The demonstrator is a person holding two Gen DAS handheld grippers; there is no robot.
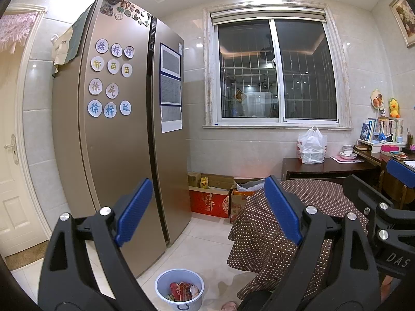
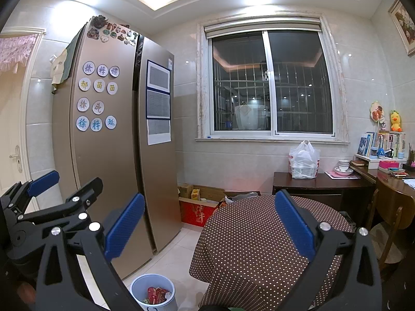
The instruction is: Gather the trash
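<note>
The little round plastic trash bin [image 1: 179,290] is sitting on the tiled floor right at the foot of the fridge [image 1: 116,129], already holding red wrappers and some crumpled bits. Just beside the bin, the polka-dot brown tablecloth [image 1: 298,220] is draping down. Behind it, against the fridge's far side, open cardboard boxes [image 1: 210,197] are holding small packets. Left gripper [image 1: 207,210] and right gripper [image 2: 210,223] are both hanging wide open, blue ribbed fingers [image 2: 124,225] gripping nothing. A knotted white plastic bag [image 2: 304,162] is sitting on the dark wooden desk [image 2: 321,181]. Only the right view is showing the wooden chair [image 2: 394,217].
</note>
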